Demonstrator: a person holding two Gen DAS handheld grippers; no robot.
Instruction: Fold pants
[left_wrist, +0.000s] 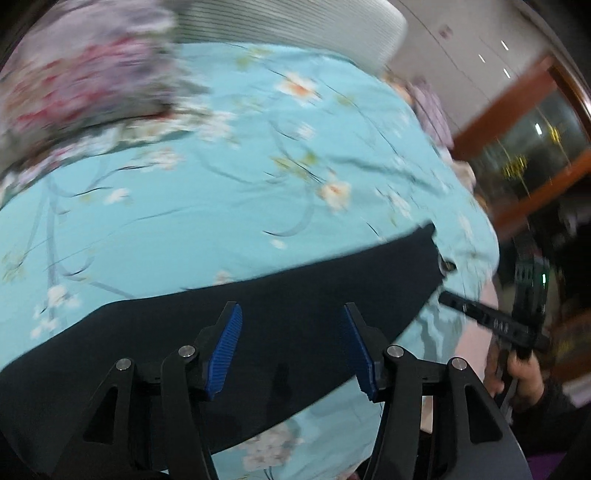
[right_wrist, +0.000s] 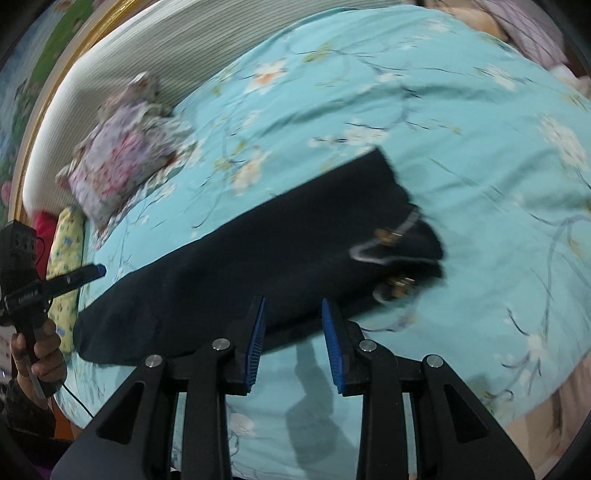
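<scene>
One pair of dark pants lies flat in a long strip on the bed, on its blue flower sheet. One flowery pillow sits by the headboard. Two tools: the left tool and right tool both hang spread above the pants, holding nothing.

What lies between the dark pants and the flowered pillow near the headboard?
Only bare turquoise bedsheet lies between the dark pants and the flowered pillow; the right wrist view shows it.
</scene>
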